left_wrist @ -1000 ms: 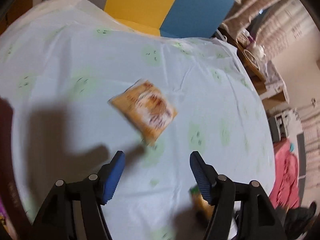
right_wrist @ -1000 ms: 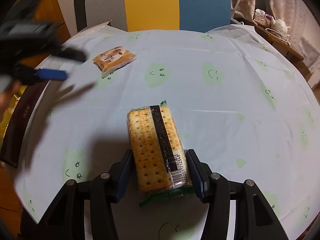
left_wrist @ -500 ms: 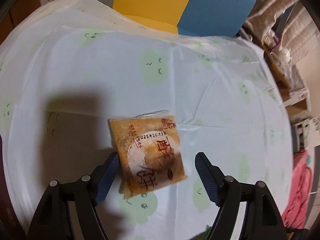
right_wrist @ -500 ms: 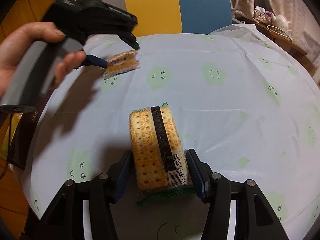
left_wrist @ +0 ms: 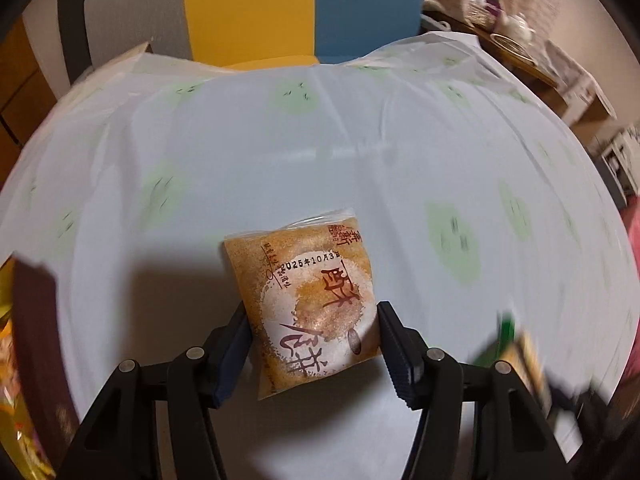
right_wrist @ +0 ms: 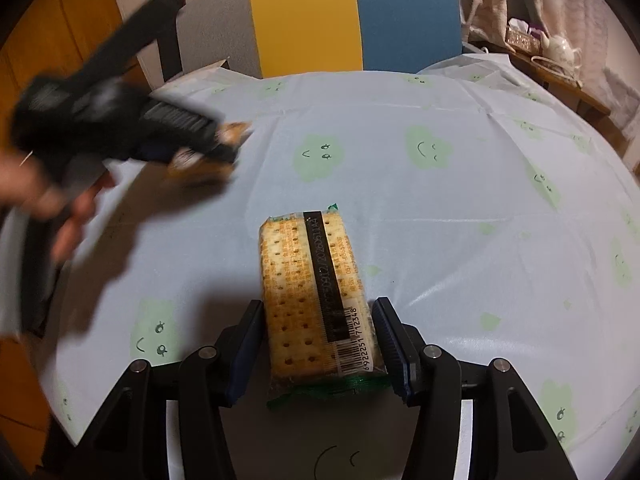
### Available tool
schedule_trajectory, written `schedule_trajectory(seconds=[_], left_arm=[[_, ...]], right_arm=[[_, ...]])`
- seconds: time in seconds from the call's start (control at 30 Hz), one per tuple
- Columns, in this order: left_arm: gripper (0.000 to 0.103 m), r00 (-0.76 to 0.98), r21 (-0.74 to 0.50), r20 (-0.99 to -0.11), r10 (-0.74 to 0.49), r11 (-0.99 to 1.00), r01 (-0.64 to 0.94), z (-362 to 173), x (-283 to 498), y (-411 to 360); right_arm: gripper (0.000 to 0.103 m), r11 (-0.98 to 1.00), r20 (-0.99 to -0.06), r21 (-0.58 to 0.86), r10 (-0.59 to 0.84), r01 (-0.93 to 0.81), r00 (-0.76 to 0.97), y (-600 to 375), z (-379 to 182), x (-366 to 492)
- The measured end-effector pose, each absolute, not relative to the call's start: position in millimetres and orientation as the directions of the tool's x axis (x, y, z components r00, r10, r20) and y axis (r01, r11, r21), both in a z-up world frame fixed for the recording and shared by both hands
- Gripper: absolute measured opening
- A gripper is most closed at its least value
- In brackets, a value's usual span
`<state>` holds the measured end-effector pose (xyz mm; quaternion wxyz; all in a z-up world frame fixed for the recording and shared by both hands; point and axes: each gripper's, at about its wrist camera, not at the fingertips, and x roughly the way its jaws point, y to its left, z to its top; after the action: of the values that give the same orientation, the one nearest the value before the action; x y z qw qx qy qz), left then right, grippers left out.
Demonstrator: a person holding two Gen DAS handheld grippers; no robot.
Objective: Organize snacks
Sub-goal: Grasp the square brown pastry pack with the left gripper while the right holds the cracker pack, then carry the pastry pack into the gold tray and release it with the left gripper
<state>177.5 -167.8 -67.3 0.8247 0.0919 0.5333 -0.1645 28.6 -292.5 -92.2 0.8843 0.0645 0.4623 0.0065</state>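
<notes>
- A round table under a pale-blue cloth [right_wrist: 400,200] with green faces; a yellow-and-blue chair [right_wrist: 352,16] stands at its far edge.
- Left gripper [left_wrist: 312,340]: jaws just closing around the pastry packet [left_wrist: 308,300], near the left edge.
- Right gripper [right_wrist: 316,344] clamps the cracker pack [right_wrist: 312,292] by the near edge.
- The left gripper appears blurred in the right view.
</notes>
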Motion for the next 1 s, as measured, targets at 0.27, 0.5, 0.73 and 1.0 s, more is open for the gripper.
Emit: schedule_trajectory(seconds=[0.27,0.5,0.73,1.0], left_arm=[[0.062,0.451,0.012,-0.874,-0.181,0.920,0.392,-63.1,85.8,-118.5],[0.062,0.512,0.001,-0.828,-0.229,0.912,0.410,-67.6,48.0,-104.6],[0.062,0.529,0.012,-0.815,-0.237,0.906,0.423,-80.2,44.5,-111.9],[0.062,0.545,-0.012,-0.794,-0.268,0.904,0.426,-82.8,42.4,-102.8]], right_arm=[[0.057,0.995,-0.826,0.075,0.026,0.065,0.563,-283.1,-91.3,28.0],[0.055,0.995,-0.842,0.036,-0.019,0.092,0.540,-275.4,-93.8,37.9],[0.049,0.995,-0.864,0.020,-0.031,0.096,0.503,-263.5,-90.0,30.4],[0.049,0.993,-0.855,0.011,-0.051,0.115,0.515,-254.0,-92.0,11.5]])
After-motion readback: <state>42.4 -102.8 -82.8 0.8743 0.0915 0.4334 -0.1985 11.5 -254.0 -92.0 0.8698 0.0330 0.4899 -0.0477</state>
